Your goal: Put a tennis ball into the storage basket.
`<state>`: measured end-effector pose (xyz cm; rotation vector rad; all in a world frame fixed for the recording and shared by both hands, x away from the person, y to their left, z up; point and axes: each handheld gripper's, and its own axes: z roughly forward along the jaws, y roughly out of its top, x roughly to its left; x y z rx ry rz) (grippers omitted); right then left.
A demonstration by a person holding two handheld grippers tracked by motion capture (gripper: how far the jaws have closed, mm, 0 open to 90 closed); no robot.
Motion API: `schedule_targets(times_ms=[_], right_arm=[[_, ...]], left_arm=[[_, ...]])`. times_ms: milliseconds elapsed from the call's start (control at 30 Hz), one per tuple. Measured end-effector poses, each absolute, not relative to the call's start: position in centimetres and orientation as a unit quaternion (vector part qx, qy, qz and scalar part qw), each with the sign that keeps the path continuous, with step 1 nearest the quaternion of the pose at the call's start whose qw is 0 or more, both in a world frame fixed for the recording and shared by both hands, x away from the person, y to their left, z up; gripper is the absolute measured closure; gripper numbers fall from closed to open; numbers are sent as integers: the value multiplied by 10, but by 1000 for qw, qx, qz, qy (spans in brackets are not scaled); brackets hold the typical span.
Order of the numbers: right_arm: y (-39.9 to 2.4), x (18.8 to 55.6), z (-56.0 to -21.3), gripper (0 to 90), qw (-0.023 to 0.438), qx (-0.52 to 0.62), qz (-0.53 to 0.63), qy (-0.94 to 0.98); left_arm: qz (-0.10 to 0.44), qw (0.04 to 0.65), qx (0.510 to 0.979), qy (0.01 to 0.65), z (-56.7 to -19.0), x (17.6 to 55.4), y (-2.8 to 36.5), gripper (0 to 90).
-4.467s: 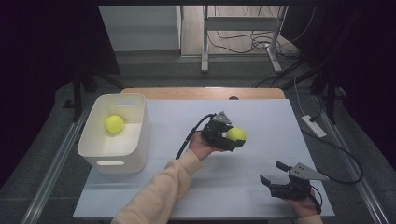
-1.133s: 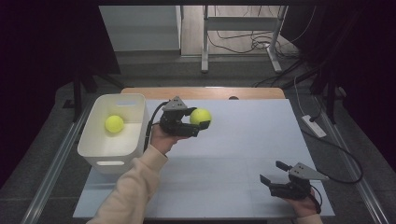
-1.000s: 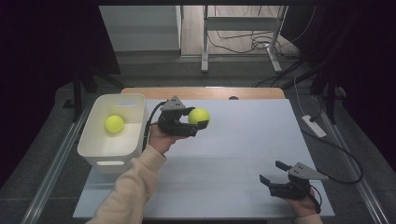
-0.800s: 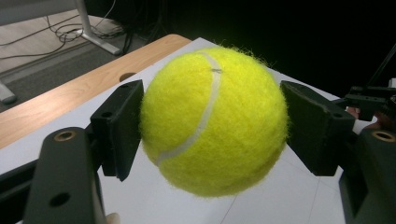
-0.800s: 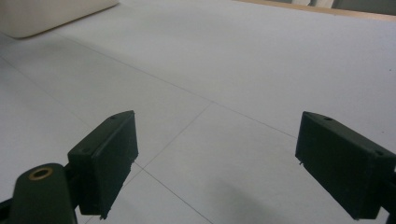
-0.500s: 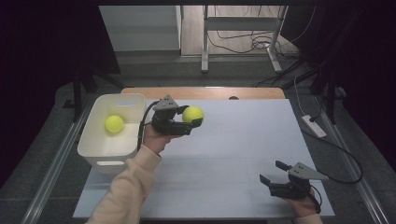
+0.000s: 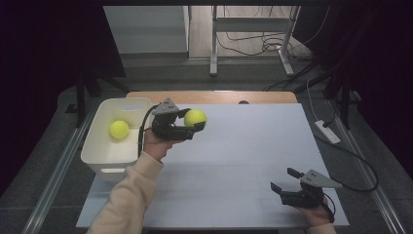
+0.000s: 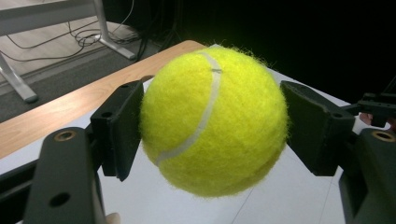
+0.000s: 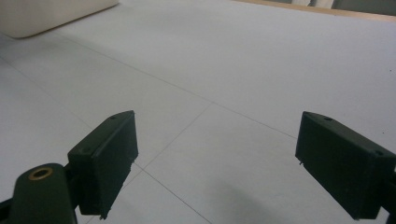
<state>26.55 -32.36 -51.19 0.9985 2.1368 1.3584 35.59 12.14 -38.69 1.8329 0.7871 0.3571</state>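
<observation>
White table point(image 7: 234, 161) (bin point(image 7: 104, 153) on it)

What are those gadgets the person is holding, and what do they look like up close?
They are two hand-held grippers. Each, the left gripper and the right gripper, has a black body, two flat black rectangular jaws with small screw holes and a grey three-cornered plate on top. A black cable trails from each. Brass-coloured rings sit in the jaw arms. The person's left arm wears a cream sleeve.

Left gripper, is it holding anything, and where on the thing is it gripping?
The left gripper is shut on a fuzzy yellow tennis ball, its black pads pressing on opposite sides of the ball's middle.
</observation>
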Motion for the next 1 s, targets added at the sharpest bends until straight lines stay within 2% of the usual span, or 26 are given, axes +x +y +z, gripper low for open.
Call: schedule_targets(times_ms=[1000], right_arm=[[-323,266,-512,129,208,359,488,768]], left_arm=[[169,524,760,346,-381,352,145,267]])
